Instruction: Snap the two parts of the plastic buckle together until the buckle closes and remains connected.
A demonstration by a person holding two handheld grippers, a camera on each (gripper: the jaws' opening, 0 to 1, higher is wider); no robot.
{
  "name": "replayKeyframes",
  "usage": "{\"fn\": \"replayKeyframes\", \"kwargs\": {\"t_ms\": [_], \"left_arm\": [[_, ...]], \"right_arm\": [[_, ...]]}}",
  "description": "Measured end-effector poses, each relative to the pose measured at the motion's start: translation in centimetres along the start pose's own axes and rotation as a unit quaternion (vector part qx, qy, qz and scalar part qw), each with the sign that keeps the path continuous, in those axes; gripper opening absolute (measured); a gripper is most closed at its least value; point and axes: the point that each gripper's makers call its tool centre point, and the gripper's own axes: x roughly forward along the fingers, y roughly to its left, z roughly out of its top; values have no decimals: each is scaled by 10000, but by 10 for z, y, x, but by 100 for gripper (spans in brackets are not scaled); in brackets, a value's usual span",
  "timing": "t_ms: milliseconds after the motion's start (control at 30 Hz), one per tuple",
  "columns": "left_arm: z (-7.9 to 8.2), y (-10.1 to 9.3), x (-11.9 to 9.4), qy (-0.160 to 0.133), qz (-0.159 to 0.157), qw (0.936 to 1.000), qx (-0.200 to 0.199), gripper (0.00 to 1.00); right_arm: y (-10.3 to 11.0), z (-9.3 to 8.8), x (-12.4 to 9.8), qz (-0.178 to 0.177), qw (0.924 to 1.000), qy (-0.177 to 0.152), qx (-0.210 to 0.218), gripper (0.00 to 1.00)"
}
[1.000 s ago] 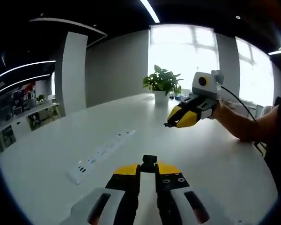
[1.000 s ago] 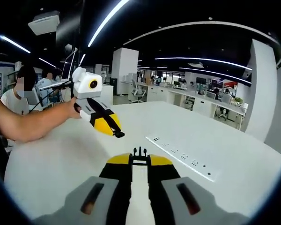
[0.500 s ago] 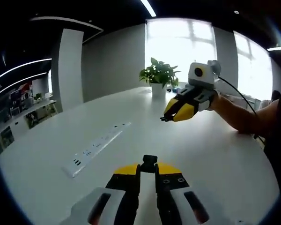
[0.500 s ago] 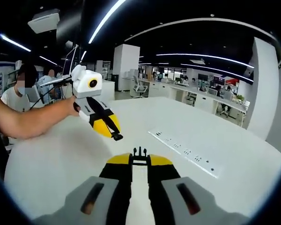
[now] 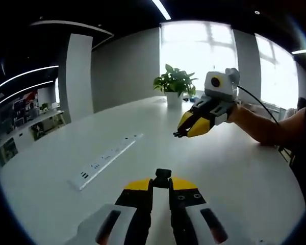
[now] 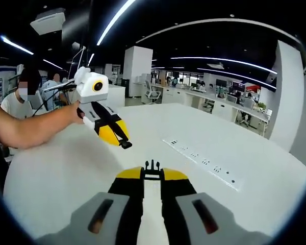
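Left gripper (image 5: pixel 161 179) clamps the socket half (image 5: pixel 162 174), right gripper (image 6: pixel 152 171) apparently the pronged half (image 6: pixel 152 165); well apart, misaligned prongs could jam.

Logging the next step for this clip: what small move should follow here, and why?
Probably bring the two grippers closer, tips aligned. The left gripper is shut on the socket half and the right gripper on the pronged half. Both are held above the table, with a clear gap between them.

Most of each black buckle part (image 5: pixel 162 176) (image 6: pixel 152 167) is hidden between closed jaws; the power strip's (image 5: pixel 105 161) sockets are too small to be counted.
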Motion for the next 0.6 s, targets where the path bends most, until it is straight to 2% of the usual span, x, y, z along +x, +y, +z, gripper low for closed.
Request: {"fn": "replayKeyframes", "kwargs": {"t_ms": [433,600], "left_arm": [[-6,-13,-12,-23,12,9998,-187,10],[-9,-22,-14,-41,29,9998,-199,10]], "right_arm": [[16,-1,-6,30,10000,22,-19,11],[30,-5,-8,84,9999,56,23,11]]}}
